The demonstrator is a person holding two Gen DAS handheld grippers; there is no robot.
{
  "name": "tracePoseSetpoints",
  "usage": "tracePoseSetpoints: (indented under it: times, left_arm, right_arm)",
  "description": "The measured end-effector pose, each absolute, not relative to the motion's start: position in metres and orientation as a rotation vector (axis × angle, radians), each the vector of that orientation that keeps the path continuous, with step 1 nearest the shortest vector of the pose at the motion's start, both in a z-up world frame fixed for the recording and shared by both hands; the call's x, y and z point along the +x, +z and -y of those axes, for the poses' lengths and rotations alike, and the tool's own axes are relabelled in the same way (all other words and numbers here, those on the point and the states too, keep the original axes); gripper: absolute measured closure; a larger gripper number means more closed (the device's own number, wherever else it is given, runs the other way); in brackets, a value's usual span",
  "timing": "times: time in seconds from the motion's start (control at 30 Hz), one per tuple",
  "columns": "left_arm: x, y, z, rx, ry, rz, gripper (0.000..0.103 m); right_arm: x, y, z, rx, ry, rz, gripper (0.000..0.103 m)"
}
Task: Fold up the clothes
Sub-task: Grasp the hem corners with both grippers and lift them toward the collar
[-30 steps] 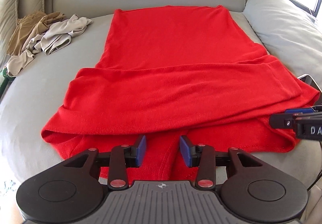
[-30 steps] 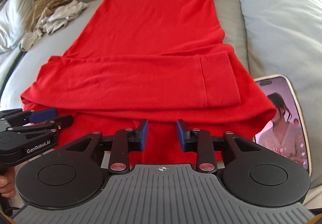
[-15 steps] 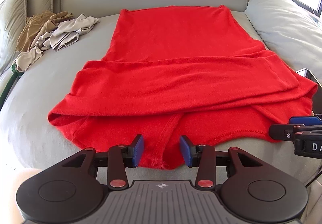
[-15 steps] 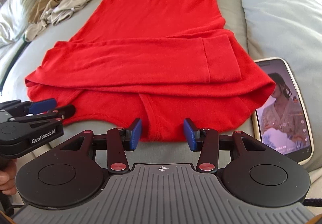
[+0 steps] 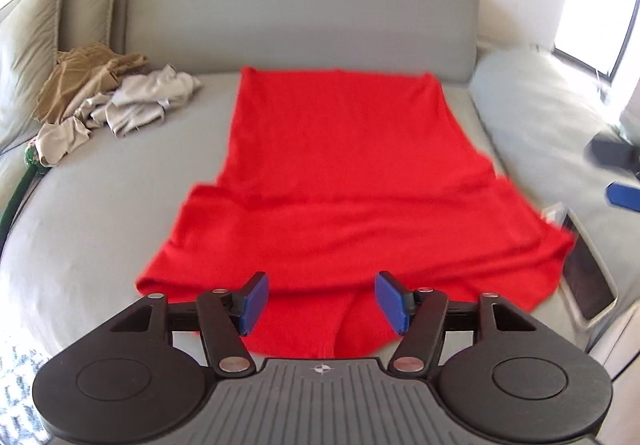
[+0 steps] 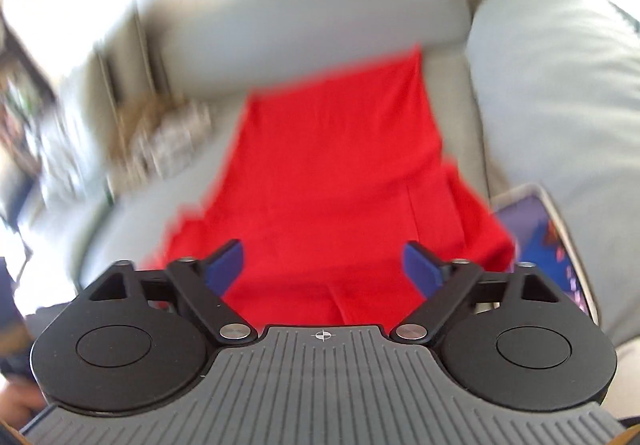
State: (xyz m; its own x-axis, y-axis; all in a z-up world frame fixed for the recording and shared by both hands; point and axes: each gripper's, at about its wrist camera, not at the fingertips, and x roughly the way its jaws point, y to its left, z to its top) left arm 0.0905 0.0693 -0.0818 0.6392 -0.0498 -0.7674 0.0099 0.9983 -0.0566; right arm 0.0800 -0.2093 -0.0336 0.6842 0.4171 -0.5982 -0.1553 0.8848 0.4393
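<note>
**Two open grippers above a half-folded red garment**

Two hand-held grippers hung over the near edge of a grey bed (image 5: 100, 205), each released and grasping nothing. The left hand-held gripper (image 5: 322, 301) had its blue-padded fingers spread apart, with the near hem of the red knitted garment (image 5: 340, 173) showing between them. The right hand-held gripper (image 6: 323, 271) stood wider still, its jaws well apart over the same hem; its view was heavily blurred.

The red garment lay flat down the middle of the bed, its far end reaching close to the grey padded headboard (image 5: 300, 21). Across its near part, sleeves were folded over the body, forming a wide band from left to right.

At the far left sat a crumpled pile of beige and tan clothes (image 5: 116, 101), well apart from the red garment and next to upright olive cushions (image 5: 36, 45). On the right lay a pale grey pillow (image 5: 536, 105). A smartphone in a light case (image 6: 552, 237) rested just beside the garment's near right corner, its screen lit.
</note>
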Motion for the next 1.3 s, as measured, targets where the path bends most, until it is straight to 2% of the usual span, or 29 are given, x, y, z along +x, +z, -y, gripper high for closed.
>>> tracePoseSetpoints:
  times: [0.13, 0.23, 0.4, 0.53, 0.63, 0.7, 0.77, 0.8, 0.83, 0.87, 0.97, 1.1, 1.3]
  left_arm:
    - [0.107, -0.053, -0.084, -0.11, -0.039, -0.817, 0.038]
    - [0.12, -0.032, -0.095, -0.154, -0.042, -0.774, 0.037]
    - [0.184, -0.013, -0.112, -0.134, -0.043, -0.766, 0.036]
    - [0.252, -0.016, -0.128, -0.156, -0.041, -0.817, 0.036]
    - [0.315, -0.048, -0.151, -0.227, -0.035, -0.888, 0.043]
    - [0.347, -0.073, -0.164, -0.239, -0.009, -0.9, 0.048]
    - [0.374, -0.098, -0.176, -0.253, 0.0, -0.905, 0.059]
    - [0.387, -0.11, -0.183, -0.287, -0.014, -0.909, 0.068]
    - [0.399, -0.121, -0.19, -0.32, -0.026, -0.912, 0.068]
    - [0.411, -0.131, -0.196, -0.345, -0.025, -0.91, 0.068]
    - [0.439, -0.153, -0.204, -0.361, 0.005, -0.885, 0.065]
    - [0.473, -0.173, -0.21, -0.371, -0.016, -0.858, 0.053]
    - [0.512, -0.186, -0.206, -0.361, -0.078, -0.835, 0.053]
  right_arm:
    - [0.074, 0.008, 0.246, 0.624, 0.233, -0.402, 0.005]
    - [0.09, 0.028, 0.258, 0.672, 0.12, -0.292, 0.004]
    - [0.167, 0.062, 0.25, 0.416, 0.026, -0.454, 0.004]
    - [0.243, 0.06, 0.229, 0.179, 0.098, -0.6, 0.0]
    - [0.315, 0.033, 0.222, 0.18, 0.092, -0.775, 0.001]
    - [0.357, 0.006, 0.226, 0.245, 0.109, -0.839, 0.005]
    - [0.396, -0.025, 0.233, 0.325, 0.121, -0.895, 0.024]
    - [0.415, -0.042, 0.239, 0.372, 0.124, -0.919, 0.029]
    - [0.43, -0.059, 0.244, 0.42, 0.127, -0.936, 0.038]
    - [0.44, -0.072, 0.248, 0.447, 0.122, -0.938, 0.04]
    - [0.471, -0.111, 0.259, 0.526, 0.108, -0.944, 0.039]
    - [0.508, -0.154, 0.272, 0.633, 0.09, -0.936, 0.039]
    - [0.542, -0.185, 0.284, 0.716, 0.144, -0.897, 0.043]
